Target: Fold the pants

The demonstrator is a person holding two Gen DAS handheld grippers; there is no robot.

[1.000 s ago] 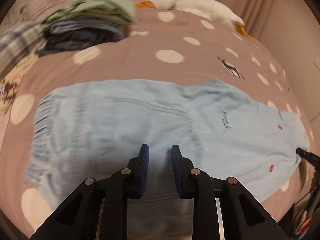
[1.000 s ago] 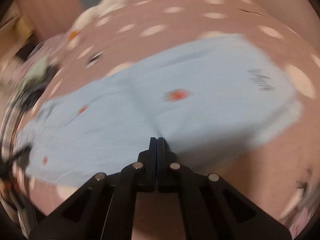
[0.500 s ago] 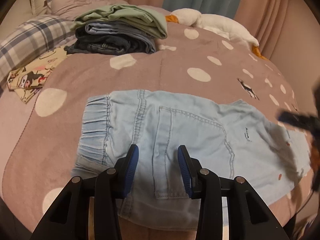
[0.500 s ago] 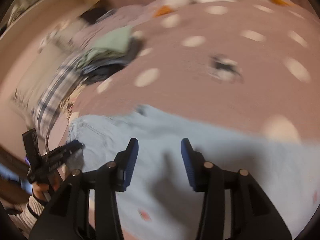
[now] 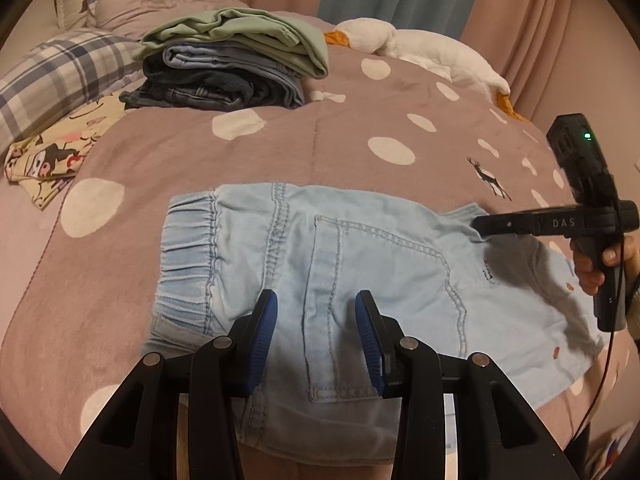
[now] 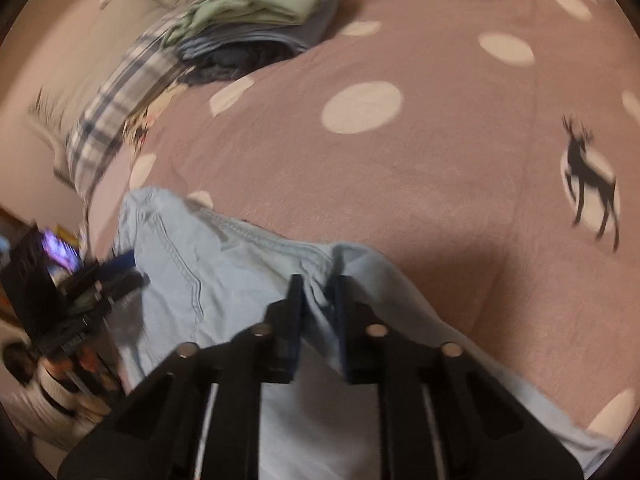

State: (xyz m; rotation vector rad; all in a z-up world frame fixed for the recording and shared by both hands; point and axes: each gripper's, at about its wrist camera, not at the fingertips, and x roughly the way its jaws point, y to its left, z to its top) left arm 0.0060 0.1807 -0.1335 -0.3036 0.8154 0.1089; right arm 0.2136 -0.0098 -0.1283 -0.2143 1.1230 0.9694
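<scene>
Light denim pants [image 5: 344, 272] flat on the dotted bed cover [image 5: 320, 148], elastic waistband left, back pocket up, near edge hanging over the bed's front

Left gripper [image 5: 316, 320] released, jaws apart above the pocket area, nothing between the pads

Right gripper [image 6: 316, 312] closing on a raised ridge of the far seam edge; denim between the jaws, pads pressing the pinched fold. Seen from left wrist view, tip at the far edge mid-length

Risks, judged from layout:
- Pinch possibly catching top layer only; lifting then separates the two layers, fold goes crooked
- One-sided pull with left gripper unengaged: waistband end likely to drag or swing across the cover
- Overhanging near edge could slide off the bed once fabric tension shifts
- Right wrist view blurred; depth of bite unclear, shallow hold may slip out mid-lift
- Stack of folded clothes [image 5: 228, 60] well apart, no clash expected
</scene>
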